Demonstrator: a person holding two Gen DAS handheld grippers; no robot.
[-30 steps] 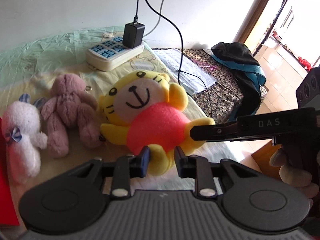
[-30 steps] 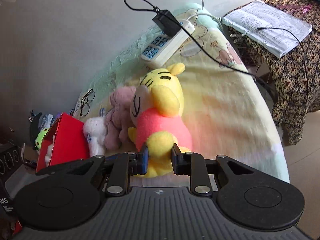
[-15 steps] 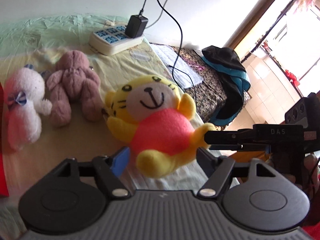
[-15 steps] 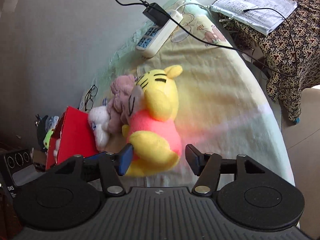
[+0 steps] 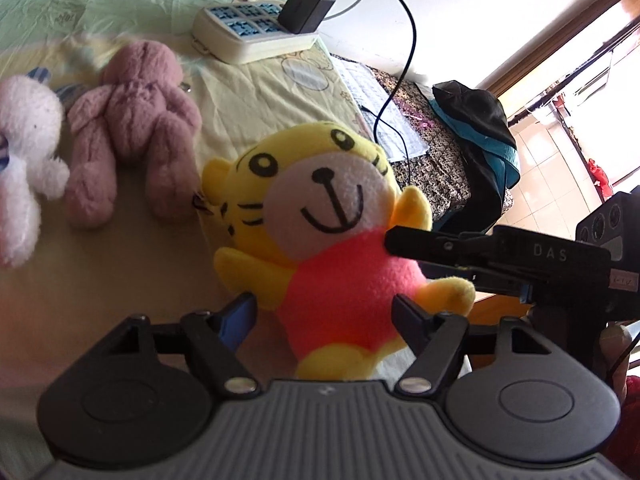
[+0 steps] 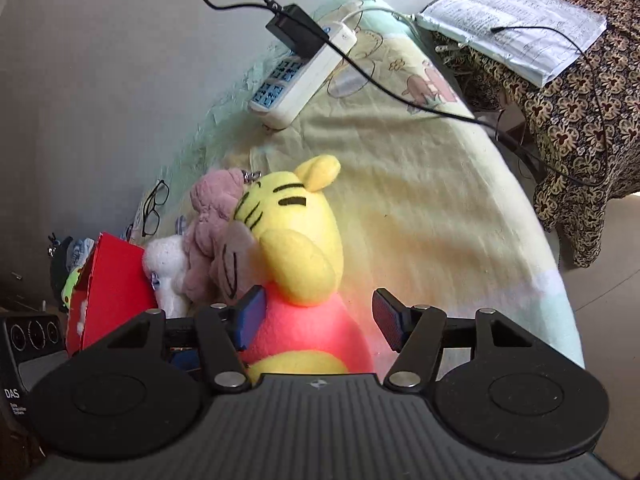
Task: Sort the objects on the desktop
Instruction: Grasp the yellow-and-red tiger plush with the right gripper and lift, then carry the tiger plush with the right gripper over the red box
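A yellow tiger plush [image 5: 332, 248] in a pink shirt lies face up on the pale cloth near the table's edge. My left gripper [image 5: 322, 316] straddles its pink belly. Its jaws are closing, and a small gap still shows at the blue pad. My right gripper [image 6: 318, 316] comes at the tiger plush [image 6: 296, 248] from the side, also closing around the body. Its right pad stands clear of the fabric. In the left wrist view the right gripper [image 5: 404, 254] reaches in from the right at the plush's shoulder.
A mauve bear [image 5: 132, 128] and a white plush [image 5: 24, 152] lie left of the tiger. A power strip [image 5: 248, 36] with a black charger [image 5: 306, 8] and cable sits at the back. A red box [image 6: 116, 288], glasses [image 6: 154, 208] and papers [image 6: 516, 24] are nearby.
A second ago both grippers were shut on the tiger's yellow limbs. Both opened wide, sank closer, and now narrow around its pink body. The tiger has settled on the cloth.
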